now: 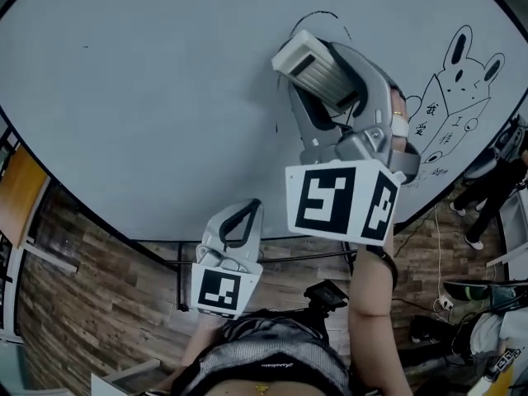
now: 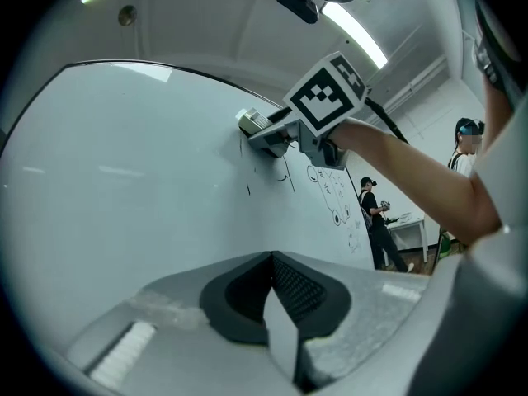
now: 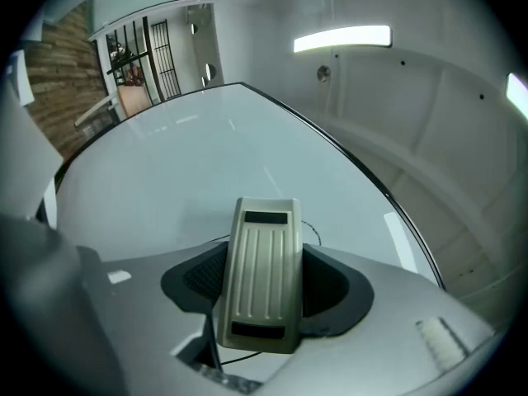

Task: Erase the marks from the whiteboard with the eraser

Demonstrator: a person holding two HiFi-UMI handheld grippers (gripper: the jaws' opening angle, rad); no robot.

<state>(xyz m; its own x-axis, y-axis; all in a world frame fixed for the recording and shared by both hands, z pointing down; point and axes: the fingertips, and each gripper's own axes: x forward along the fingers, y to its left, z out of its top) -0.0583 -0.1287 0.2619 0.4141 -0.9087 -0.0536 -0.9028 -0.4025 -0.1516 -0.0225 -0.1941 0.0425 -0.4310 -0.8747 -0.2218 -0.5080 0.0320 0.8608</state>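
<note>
My right gripper is shut on a beige ribbed eraser, pressed flat against the whiteboard. Thin black marks curve just above the eraser, and a short stroke shows to its lower left. In the right gripper view the eraser sits between the jaws with a black line beside it. The left gripper hangs low below the board's edge, shut and empty. The left gripper view shows its jaws together, with the eraser and marks far ahead.
A rabbit drawing with writing fills the board's right side. Brick wall lies below the board. People stand by a table beyond the board's far end. A black stand is near my body.
</note>
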